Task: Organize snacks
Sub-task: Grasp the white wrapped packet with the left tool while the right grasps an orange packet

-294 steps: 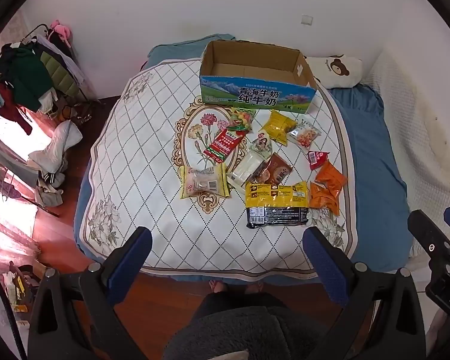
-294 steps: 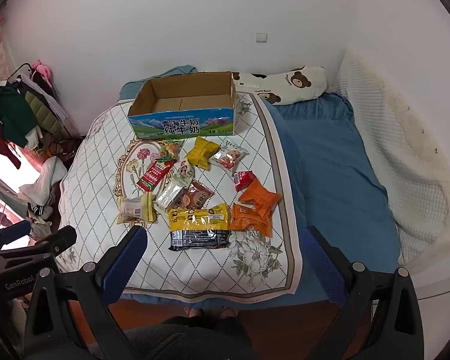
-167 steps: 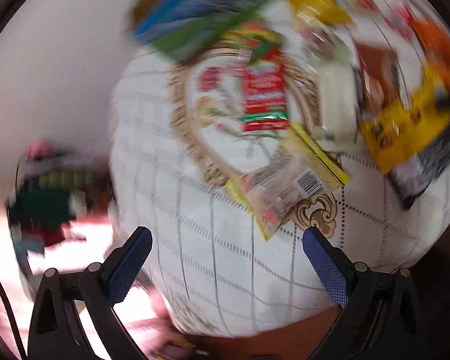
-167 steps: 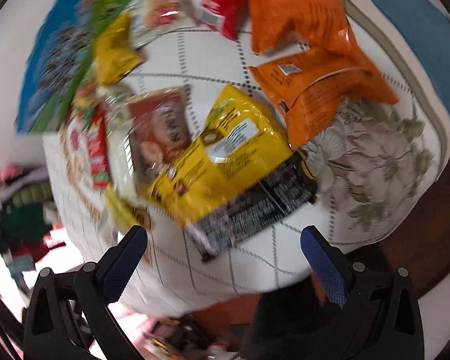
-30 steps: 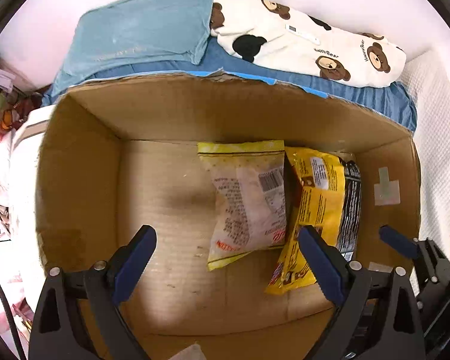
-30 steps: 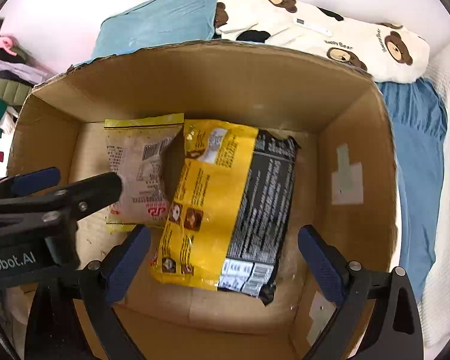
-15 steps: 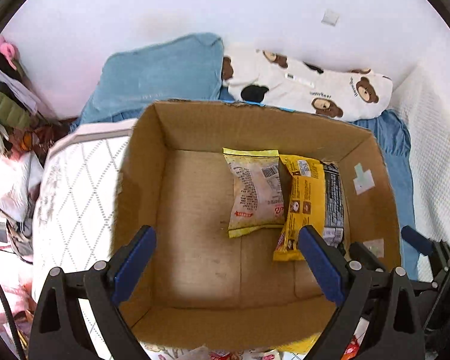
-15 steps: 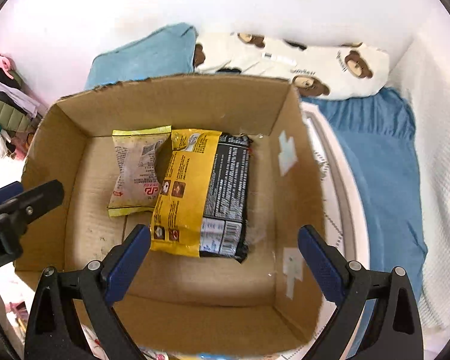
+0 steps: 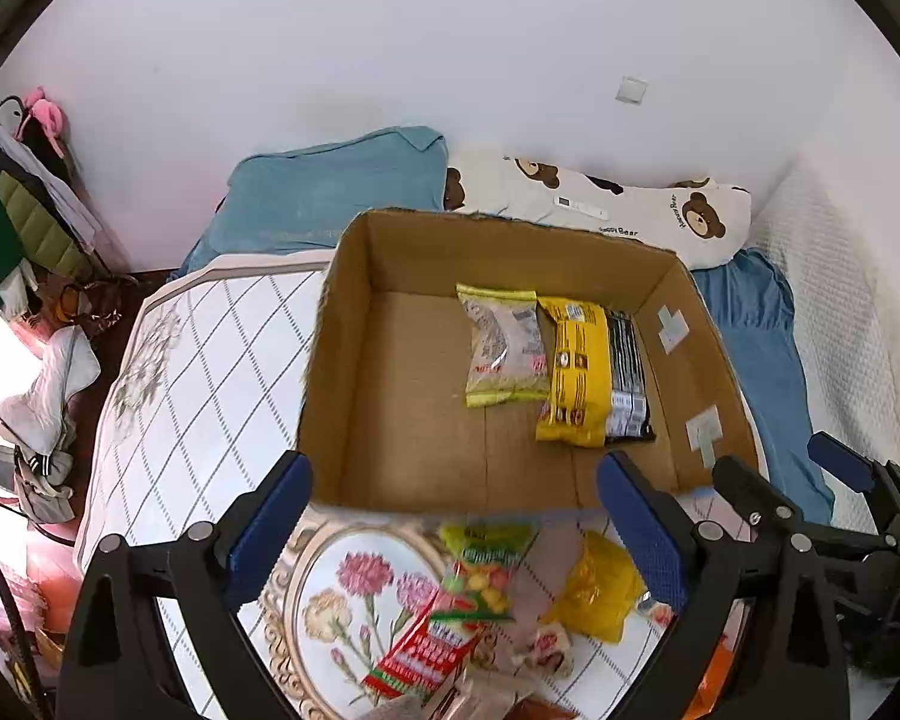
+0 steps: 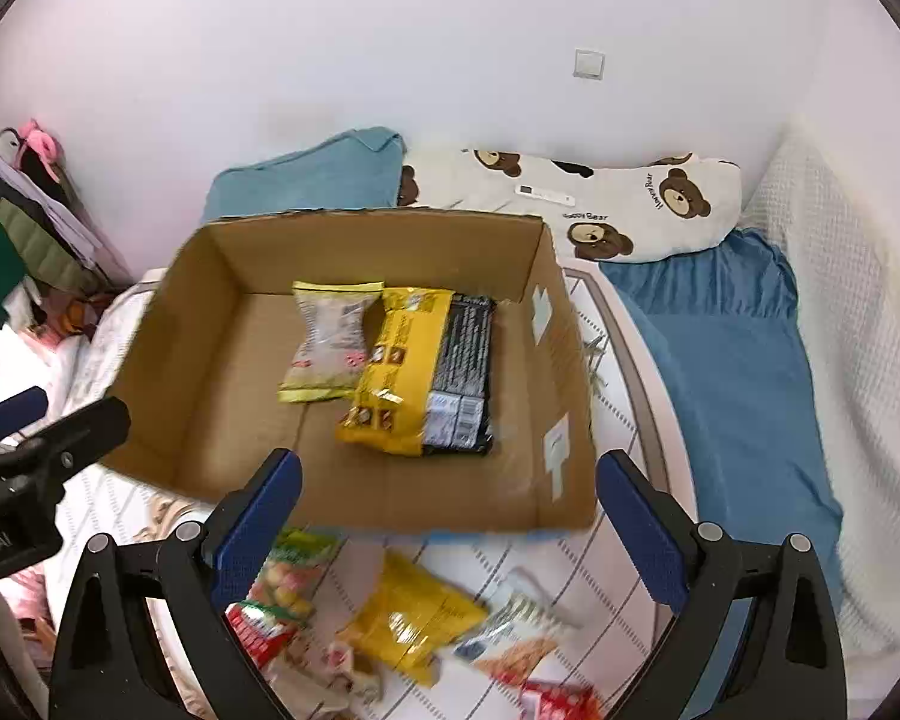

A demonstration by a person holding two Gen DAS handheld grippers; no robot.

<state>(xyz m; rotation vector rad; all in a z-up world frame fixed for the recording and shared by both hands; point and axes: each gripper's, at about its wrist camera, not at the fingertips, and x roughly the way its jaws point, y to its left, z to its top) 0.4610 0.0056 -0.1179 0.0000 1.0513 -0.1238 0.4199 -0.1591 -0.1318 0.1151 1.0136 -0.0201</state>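
Note:
An open cardboard box (image 9: 390, 420) (image 10: 210, 372) stands on the bed. Inside lie a pale snack bag with yellow ends (image 9: 501, 345) (image 10: 330, 339) and a yellow and black pack (image 9: 591, 378) (image 10: 426, 372). In front of the box loose snacks lie on the quilt: a small yellow bag (image 9: 597, 597) (image 10: 414, 615), a green and red packet (image 9: 444, 618) and a clear packet (image 10: 510, 642). My left gripper (image 9: 456, 531) is open and empty above the box's near wall. My right gripper (image 10: 447, 525) is open and empty, also above the near wall.
The white patterned quilt (image 9: 210, 372) covers the bed. A bear-print pillow (image 9: 630, 210) and a blue pillow (image 9: 330, 192) lie behind the box at the wall. A blue sheet (image 10: 732, 372) is to the right. Clothes (image 9: 6, 228) hang at the left.
Both grippers have drawn back and up from the box; it looks smaller and the loose snacks in front of it have come into view. Both stay open and empty.

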